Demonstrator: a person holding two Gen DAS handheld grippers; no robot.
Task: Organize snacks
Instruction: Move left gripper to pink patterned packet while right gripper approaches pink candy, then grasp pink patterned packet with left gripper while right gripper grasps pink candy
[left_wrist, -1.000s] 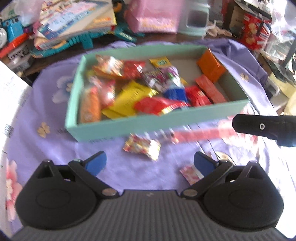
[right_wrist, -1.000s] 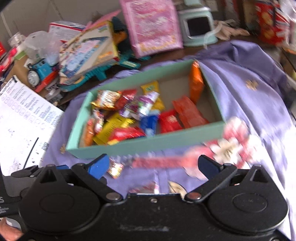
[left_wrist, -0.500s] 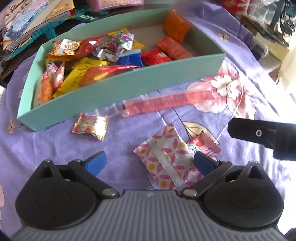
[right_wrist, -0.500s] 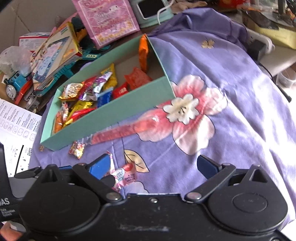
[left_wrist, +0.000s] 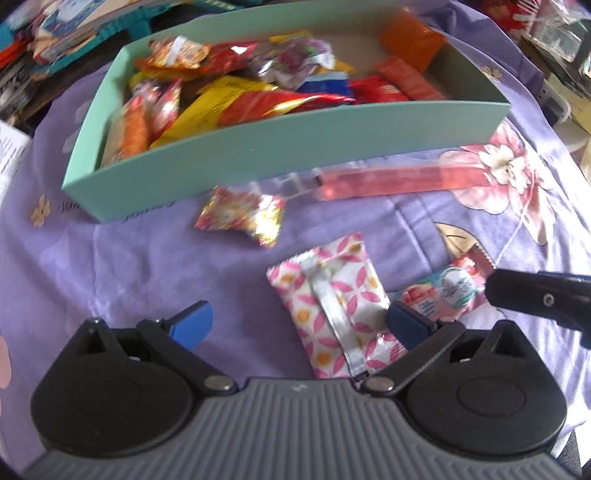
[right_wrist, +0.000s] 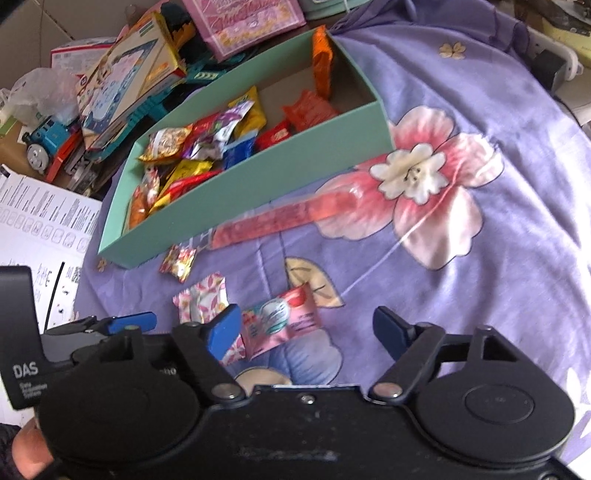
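Observation:
A mint-green box (left_wrist: 295, 147) (right_wrist: 258, 177) on the purple flowered cloth holds several bright snack packets. In front of it lie a long pink jelly stick (left_wrist: 399, 181) (right_wrist: 280, 218), a red-gold foil candy (left_wrist: 240, 216) (right_wrist: 179, 262), a white packet with pink petals (left_wrist: 332, 302) (right_wrist: 201, 301) and a pink round-label packet (left_wrist: 443, 295) (right_wrist: 284, 317). My left gripper (left_wrist: 299, 325) hangs open low over the cloth, the petal packet between its fingers, close to the right one. My right gripper (right_wrist: 308, 332) is closing around the pink packet, which lies by its left finger; the pads are not pressing on it.
Books, a pink box, a blue toy train (right_wrist: 40, 140) and printed sheets (right_wrist: 40, 221) crowd the table behind and left of the box. The left gripper's blue finger (right_wrist: 129, 323) sits close beside my right gripper. Bare cloth spreads to the right (right_wrist: 498, 240).
Both grippers have sunk toward the cloth and nearer the loose packets. The right gripper's jaws have narrowed. The petal packet and the pink packet now lie between the fingers.

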